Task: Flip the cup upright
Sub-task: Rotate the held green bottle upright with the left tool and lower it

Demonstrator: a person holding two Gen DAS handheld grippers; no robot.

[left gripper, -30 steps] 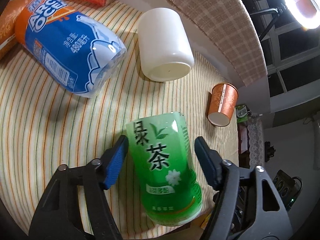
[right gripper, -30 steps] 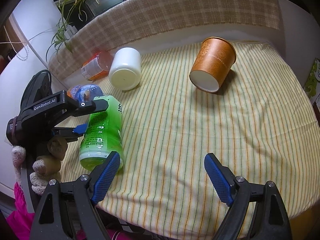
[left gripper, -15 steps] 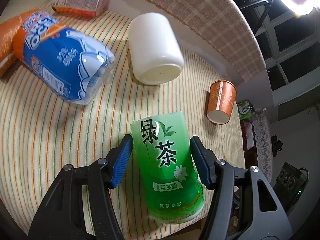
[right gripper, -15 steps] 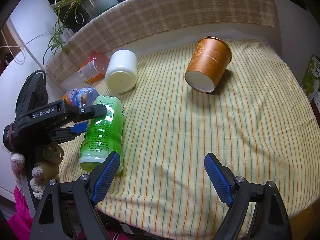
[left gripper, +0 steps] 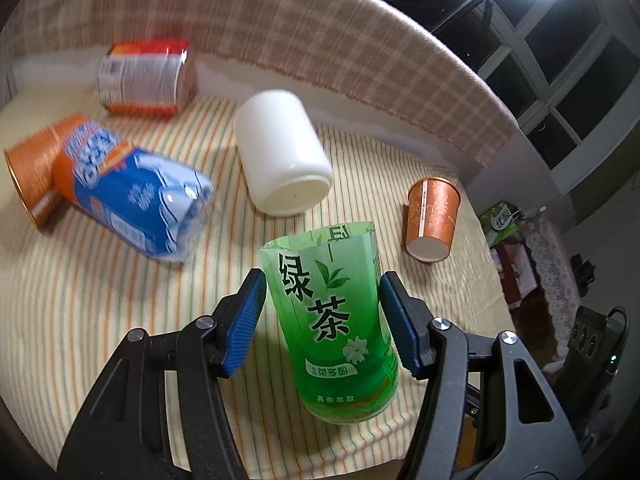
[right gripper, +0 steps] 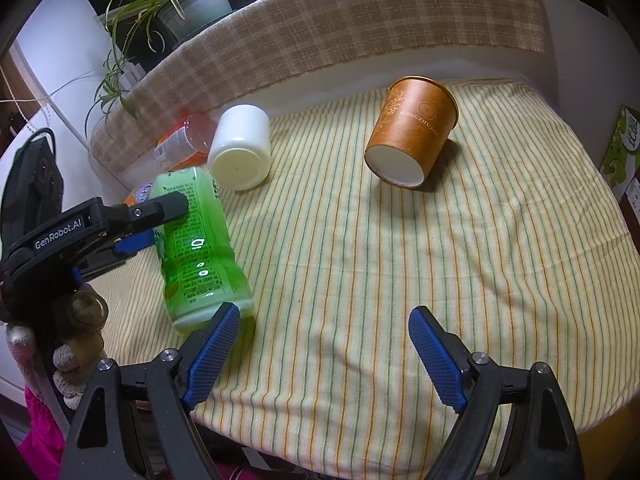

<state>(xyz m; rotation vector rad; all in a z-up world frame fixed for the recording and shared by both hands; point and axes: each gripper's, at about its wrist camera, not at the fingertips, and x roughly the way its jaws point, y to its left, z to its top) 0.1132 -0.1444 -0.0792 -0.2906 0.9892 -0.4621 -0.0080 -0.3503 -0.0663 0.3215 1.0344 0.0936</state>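
A green cut-bottle cup point(left gripper: 332, 316) with Chinese tea lettering is clamped between the blue pads of my left gripper point(left gripper: 322, 320). In the right wrist view the green cup point(right gripper: 196, 244) is tilted, its base near the striped cloth and its open top raised toward the far left, with the left gripper point(right gripper: 132, 220) on it. My right gripper point(right gripper: 324, 356) is open and empty above the cloth's near edge, its left pad close to the cup's base.
A white cup point(left gripper: 282, 160) and an orange paper cup point(left gripper: 432, 220) lie on their sides on the striped cloth point(right gripper: 400, 240). A blue-labelled cup point(left gripper: 132, 196), an orange can point(left gripper: 32, 168) and a red-labelled cup point(left gripper: 146, 76) lie at the left. A checked ledge and a plant point(right gripper: 168, 4) stand behind.
My left gripper has shut on the green cup and tipped its open end up off the cloth. The right gripper has stayed open and nearly still.
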